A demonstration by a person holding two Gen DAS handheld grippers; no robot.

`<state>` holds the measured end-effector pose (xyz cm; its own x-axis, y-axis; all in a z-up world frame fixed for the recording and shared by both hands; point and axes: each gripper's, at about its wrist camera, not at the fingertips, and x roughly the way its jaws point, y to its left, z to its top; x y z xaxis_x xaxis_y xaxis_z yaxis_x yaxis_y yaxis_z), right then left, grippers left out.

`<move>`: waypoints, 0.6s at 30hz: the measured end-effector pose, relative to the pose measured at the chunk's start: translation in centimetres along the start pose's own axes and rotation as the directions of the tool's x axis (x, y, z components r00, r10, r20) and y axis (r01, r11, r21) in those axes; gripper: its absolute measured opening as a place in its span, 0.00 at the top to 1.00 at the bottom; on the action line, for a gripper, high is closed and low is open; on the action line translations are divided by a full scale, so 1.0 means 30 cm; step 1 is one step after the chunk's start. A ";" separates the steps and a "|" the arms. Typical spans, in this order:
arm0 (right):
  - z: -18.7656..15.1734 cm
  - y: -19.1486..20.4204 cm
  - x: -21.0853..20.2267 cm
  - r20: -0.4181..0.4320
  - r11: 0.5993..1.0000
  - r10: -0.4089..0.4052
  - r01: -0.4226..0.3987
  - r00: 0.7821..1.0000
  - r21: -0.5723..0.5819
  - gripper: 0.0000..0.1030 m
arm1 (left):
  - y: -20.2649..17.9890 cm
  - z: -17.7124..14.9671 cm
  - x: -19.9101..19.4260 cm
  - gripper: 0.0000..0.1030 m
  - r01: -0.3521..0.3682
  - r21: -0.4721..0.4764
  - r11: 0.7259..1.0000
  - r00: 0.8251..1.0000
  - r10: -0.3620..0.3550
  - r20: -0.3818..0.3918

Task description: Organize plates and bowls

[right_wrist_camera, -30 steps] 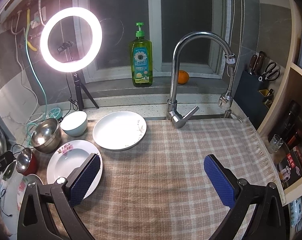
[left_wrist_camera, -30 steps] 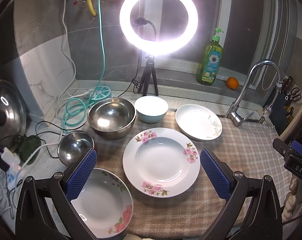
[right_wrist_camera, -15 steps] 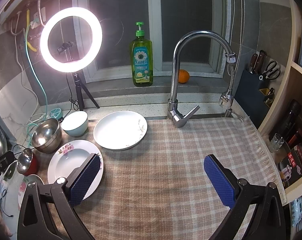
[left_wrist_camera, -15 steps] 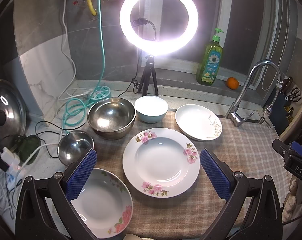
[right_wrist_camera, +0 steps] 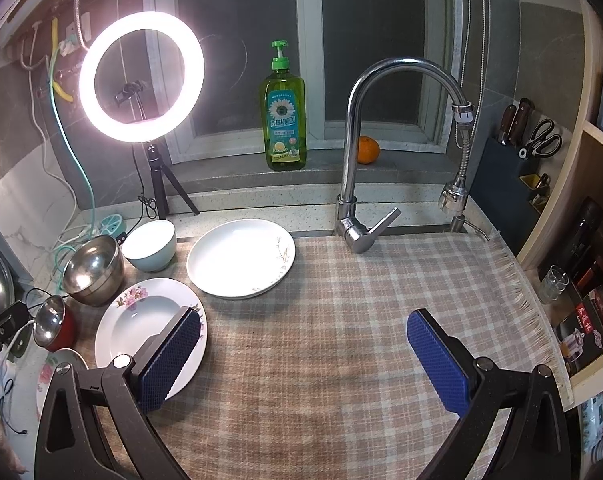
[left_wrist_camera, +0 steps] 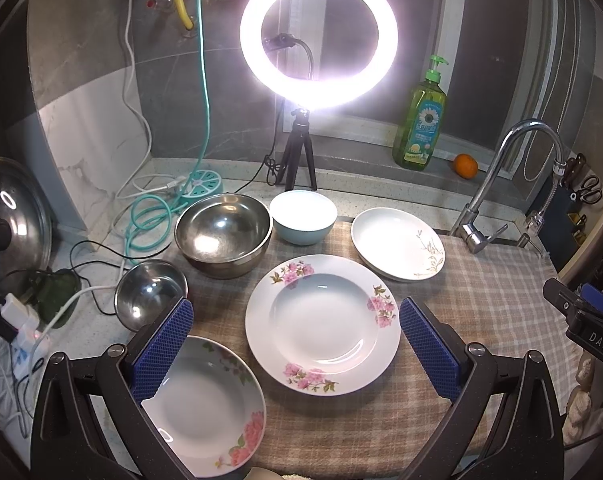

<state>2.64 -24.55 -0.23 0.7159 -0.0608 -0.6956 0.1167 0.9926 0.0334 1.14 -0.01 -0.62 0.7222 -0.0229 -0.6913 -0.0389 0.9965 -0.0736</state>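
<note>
A pink-flowered deep plate (left_wrist_camera: 322, 322) lies on the checked cloth (left_wrist_camera: 481, 292), between the blue pads of my open left gripper (left_wrist_camera: 295, 346), which hovers above it. A second flowered plate (left_wrist_camera: 205, 408) lies at the near left, partly under the left finger. Behind stand a large steel bowl (left_wrist_camera: 223, 234), a small steel bowl (left_wrist_camera: 149, 294), a light blue bowl (left_wrist_camera: 303, 216) and a white plate with a twig pattern (left_wrist_camera: 397, 242). My right gripper (right_wrist_camera: 303, 354) is open over bare cloth (right_wrist_camera: 321, 340); the flowered plate (right_wrist_camera: 141, 328) and white plate (right_wrist_camera: 239, 256) lie to its left.
A ring light on a tripod (left_wrist_camera: 317, 36), a green soap bottle (left_wrist_camera: 421, 120) and an orange (left_wrist_camera: 465, 166) stand at the back. The tap (right_wrist_camera: 381, 152) rises at the cloth's far edge. Cables and a power strip (left_wrist_camera: 17, 328) crowd the left counter; a shelf (right_wrist_camera: 581, 272) borders the right.
</note>
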 end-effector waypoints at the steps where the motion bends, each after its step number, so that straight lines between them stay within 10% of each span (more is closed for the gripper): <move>1: -0.003 0.004 0.003 -0.001 1.000 -0.001 0.001 1.000 0.000 0.01 | 0.000 0.000 -0.001 0.01 -0.001 0.000 1.000 1.000 0.001 0.000; 18: -0.018 0.005 0.026 -0.011 1.000 0.000 0.000 1.000 -0.003 0.01 | 0.004 -0.006 0.004 0.01 0.001 -0.001 1.000 1.000 -0.001 -0.004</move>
<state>2.85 -24.40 -1.17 0.7078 -0.0600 -0.7038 0.1152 0.9929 0.0312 1.10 0.10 -0.84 0.7193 -0.0245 -0.6943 -0.0384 0.9965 -0.0749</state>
